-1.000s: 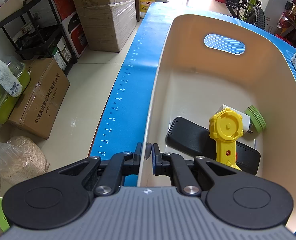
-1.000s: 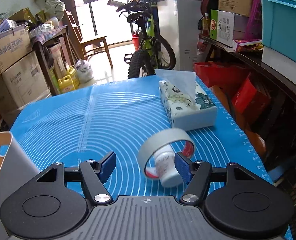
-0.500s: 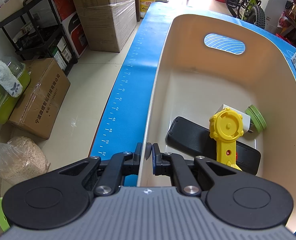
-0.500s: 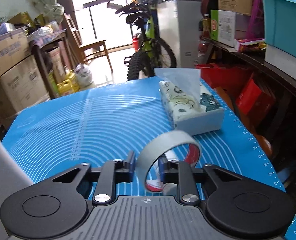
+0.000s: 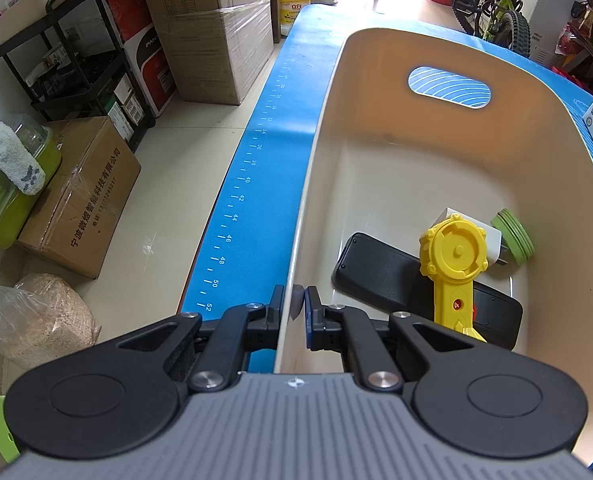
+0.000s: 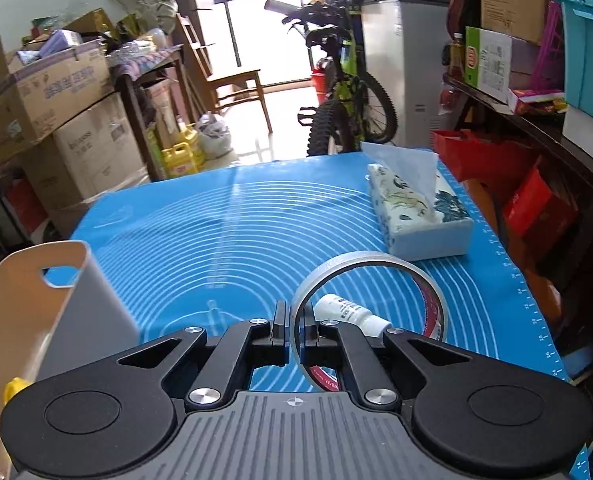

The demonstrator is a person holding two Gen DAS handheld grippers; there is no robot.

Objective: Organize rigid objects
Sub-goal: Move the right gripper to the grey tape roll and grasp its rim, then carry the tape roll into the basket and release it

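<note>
Since the earlier frame: right claw (image 6: 294, 330) has closed its jaws onto the wall of the tape roll (image 6: 366, 276), one finger inside the ring, one outside, and the roll now rides tilted above the mat (image 6: 224, 232); a white bottle (image 6: 350, 312) lies on the mat behind it, seen through the ring. Left claw (image 5: 294, 306): unchanged, clamped together on the near rim of the cream bin (image 5: 416, 172). Bin contents: black remote (image 5: 380, 270), yellow toy (image 5: 454, 260) lying across it, white block (image 5: 492, 236), green lid (image 5: 514, 236). Worktop: covered by a blue mat printed with white rings and a ruler scale along its edge; a floral tissue box (image 6: 420, 216) stands at the far right, apart from the roll. Bin corner with handle slot shows at the left of the right view. Room: cardboard boxes (image 5: 212, 28), black shelving rack (image 5: 84, 64), yellow jugs (image 6: 180, 156), wooden chair (image 6: 240, 84), bicycle (image 6: 348, 92), teal crate (image 6: 588, 48) on a side shelf, pale tiled floor (image 5: 176, 208).
</note>
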